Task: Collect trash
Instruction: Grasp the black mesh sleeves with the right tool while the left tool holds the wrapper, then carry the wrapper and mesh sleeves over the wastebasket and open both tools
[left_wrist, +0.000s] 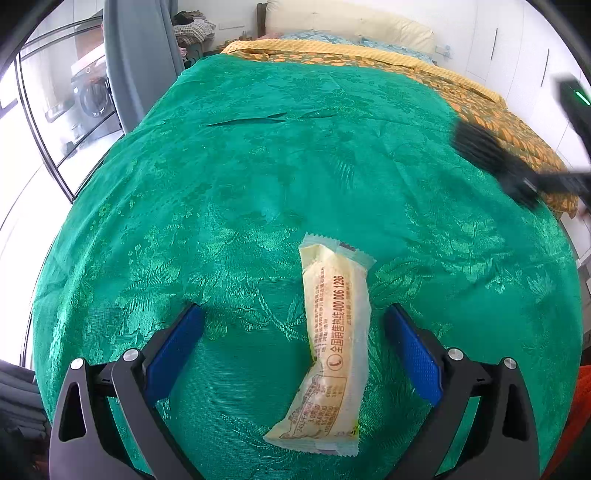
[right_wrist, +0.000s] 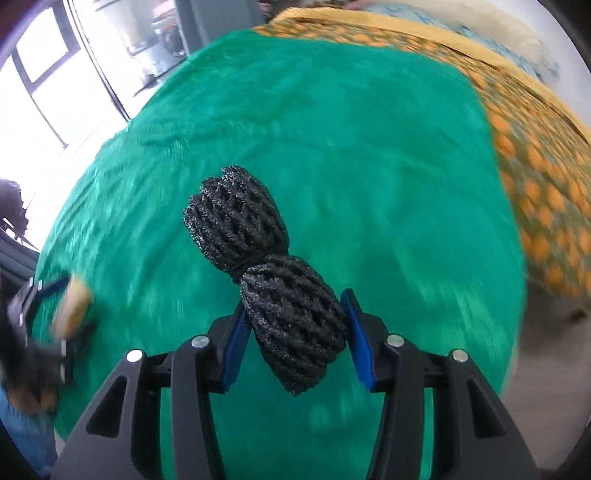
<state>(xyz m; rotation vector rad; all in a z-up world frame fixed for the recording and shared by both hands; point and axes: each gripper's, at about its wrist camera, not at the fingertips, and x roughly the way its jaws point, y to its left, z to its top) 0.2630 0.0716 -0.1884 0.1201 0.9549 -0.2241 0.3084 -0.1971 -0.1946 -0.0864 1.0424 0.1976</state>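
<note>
Two views, taken in turn.

Left wrist view: left gripper (left_wrist: 293, 314) spread wide over the green bedspread (left_wrist: 221, 184), blue pads (left_wrist: 177, 343) clear of the snack wrapper (left_wrist: 334, 332), which lies flat between them in the lower centre of the frame, long axis running up the picture. Nothing gripped. Blurred at the right edge, the black foam net (left_wrist: 480, 147) carried by the other tool. Best closed across the wrapper's narrow middle, pads lowered to the cloth without pinching the fabric.

Right wrist view: right gripper (right_wrist: 293, 317) clamped on the lower half of the black foam net (right_wrist: 266, 266), both pads pressing its sides, upper half sticking out toward frame centre. Background smeared. Wrapper (right_wrist: 72, 302) dimly seen at lower left. Grip probably adequate on such light, springy stuff; worth keeping steady pressure during carrying.
</note>
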